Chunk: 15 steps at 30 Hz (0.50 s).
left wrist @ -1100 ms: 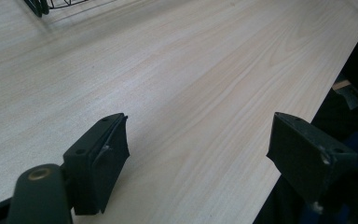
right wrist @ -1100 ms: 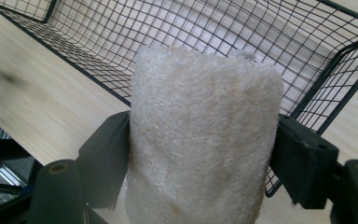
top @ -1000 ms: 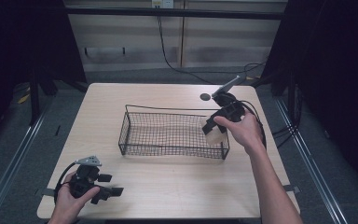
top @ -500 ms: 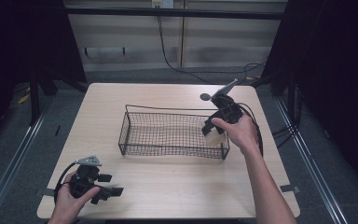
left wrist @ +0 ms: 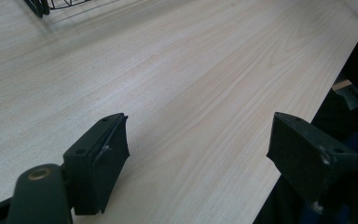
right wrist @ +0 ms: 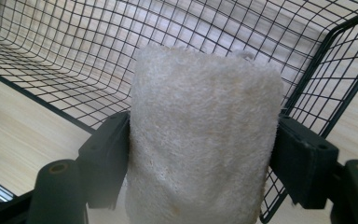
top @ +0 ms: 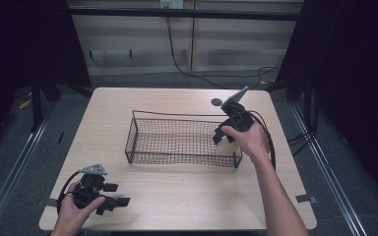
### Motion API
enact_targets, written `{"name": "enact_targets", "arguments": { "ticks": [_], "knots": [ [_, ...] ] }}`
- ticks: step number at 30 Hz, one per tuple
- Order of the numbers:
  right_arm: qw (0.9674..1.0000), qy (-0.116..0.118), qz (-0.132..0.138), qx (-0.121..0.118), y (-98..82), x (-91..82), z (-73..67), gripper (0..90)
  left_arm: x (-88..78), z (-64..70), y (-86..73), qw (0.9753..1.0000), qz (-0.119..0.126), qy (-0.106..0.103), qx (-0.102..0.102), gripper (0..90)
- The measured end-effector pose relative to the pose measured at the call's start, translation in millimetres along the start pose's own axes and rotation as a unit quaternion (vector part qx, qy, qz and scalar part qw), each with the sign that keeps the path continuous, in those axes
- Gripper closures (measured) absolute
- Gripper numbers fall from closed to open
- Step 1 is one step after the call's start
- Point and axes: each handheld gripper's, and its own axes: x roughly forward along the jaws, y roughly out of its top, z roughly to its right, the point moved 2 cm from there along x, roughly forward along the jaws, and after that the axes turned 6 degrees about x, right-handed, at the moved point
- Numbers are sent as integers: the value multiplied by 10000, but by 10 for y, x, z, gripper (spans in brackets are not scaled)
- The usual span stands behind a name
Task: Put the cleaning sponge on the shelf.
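Sitting between right gripper fingers: cream sponge, above basket.

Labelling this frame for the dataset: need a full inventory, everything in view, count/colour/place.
wire basket: 1, black, centre of the table, nothing lying in it
towel roll: 1, cream, clamped between the right tool's jaws, at the basket's right end
round disc: 1, dark, on the table behind the basket's right end; too small to identify
table: 1, light wood
tape patch: 1, grey, near right corner of the table
cables: black, trailing across the floor behind the table
left tool: 1, black, jaws apart with nothing between them, at the near left corner of the table
right tool: 1, black, at the basket's right end
forearms and hands: 2, coming in from the bottom, one on each tool
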Motion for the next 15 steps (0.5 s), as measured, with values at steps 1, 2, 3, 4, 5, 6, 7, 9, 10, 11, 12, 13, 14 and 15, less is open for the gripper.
{"name": "enact_targets", "arguments": {
  "ticks": [1,2,3,4,5,6,7,9,10,11,12,13,14,15],
  "knots": [
    [10000,1,9,33,0,18,11,260,2,-1,0,10000,13,8,-5,197],
    [10000,1,9,33,0,18,11,260,2,-1,0,10000,13,8,-5,197],
    [10000,-2,26,81,-1,29,20,260,4,-2,0,10000,17,13,-3,197],
    [9999,17,21,121,-2,51,35,260,5,-2,0,10000,13,16,0,197],
    [9999,2,27,126,-2,62,40,260,4,2,0,10000,5,14,4,197],
    [9999,-34,19,143,-1,71,44,260,1,-1,0,10000,-10,11,21,197],
    [9999,-24,13,163,0,79,46,260,3,1,1,10000,5,14,-1,196],
    [9998,-20,7,180,2,86,46,260,5,1,0,10000,19,13,-9,196],
    [9998,-40,8,194,3,92,46,261,4,-2,0,10000,13,15,1,197],
    [9998,-42,4,176,5,107,51,260,5,1,0,10000,20,14,-10,197],
    [9998,-65,-7,214,4,116,48,260,5,1,0,10000,19,12,-9,196],
    [9997,-89,16,213,5,136,58,260,5,1,1,10000,21,11,-7,197],
    [9997,-89,16,213,5,136,58,260,5,1,1,10000,21,11,-7,197],
    [9996,-92,-4,256,4,159,65,260,0,-1,1,10000,-1,-2,14,196]
  ]
}}
